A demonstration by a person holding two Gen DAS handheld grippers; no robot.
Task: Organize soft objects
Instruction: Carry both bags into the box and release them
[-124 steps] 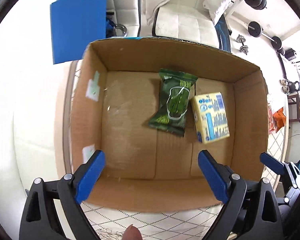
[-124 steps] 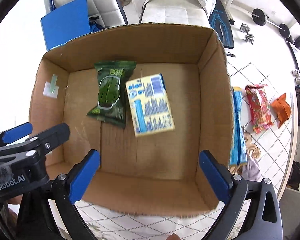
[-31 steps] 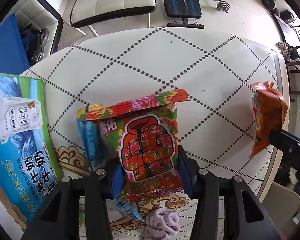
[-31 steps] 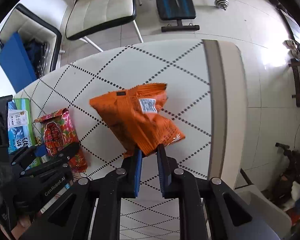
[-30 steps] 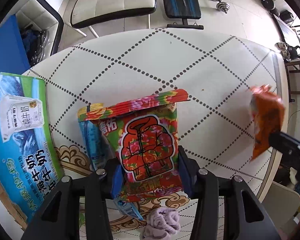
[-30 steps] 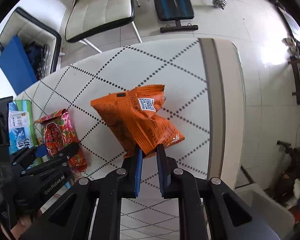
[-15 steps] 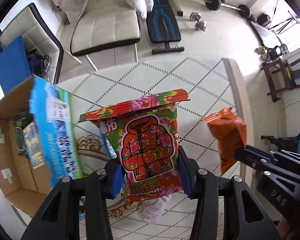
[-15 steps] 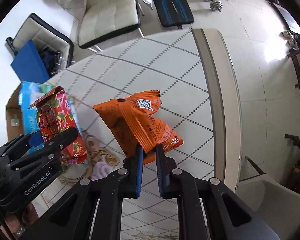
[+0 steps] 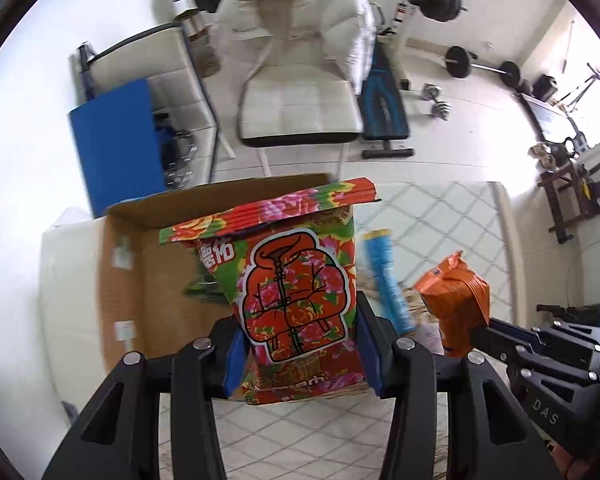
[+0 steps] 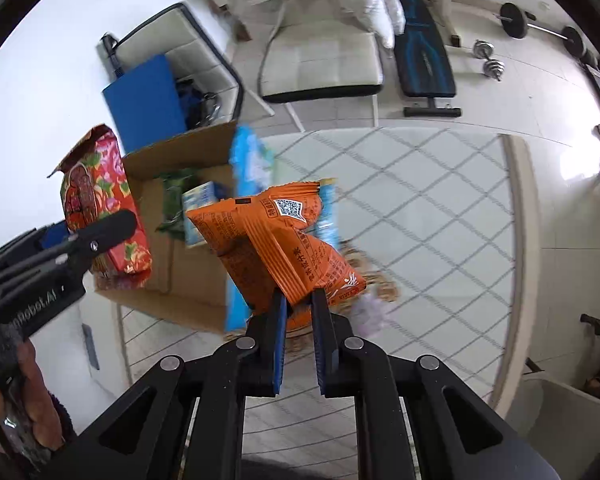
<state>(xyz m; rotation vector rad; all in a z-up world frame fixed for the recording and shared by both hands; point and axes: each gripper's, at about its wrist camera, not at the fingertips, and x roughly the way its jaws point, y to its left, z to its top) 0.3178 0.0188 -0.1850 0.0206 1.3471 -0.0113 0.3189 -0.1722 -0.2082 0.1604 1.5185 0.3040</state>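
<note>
My left gripper (image 9: 300, 344) is shut on a red floral packet (image 9: 300, 292), held up in the air in front of the open cardboard box (image 9: 140, 288). My right gripper (image 10: 299, 304) is shut on an orange snack packet (image 10: 276, 240), lifted above the table to the right of the box (image 10: 188, 272). The box holds a green packet (image 10: 172, 204) and a yellow-blue carton (image 10: 200, 204). The orange packet also shows at the right of the left wrist view (image 9: 458, 304), and the floral packet at the left of the right wrist view (image 10: 100, 208).
A blue packet (image 9: 384, 276) and a small purple cloth (image 10: 370, 308) lie on the white diamond-patterned table (image 10: 440, 216) next to the box. Beyond the table stand a white chair (image 9: 300, 108), a blue board (image 9: 116, 140) and a weight bench (image 10: 424, 64).
Both grippers have lifted their packets off the table and swung left toward the box. The box now lies in front of the left gripper and left of the right one.
</note>
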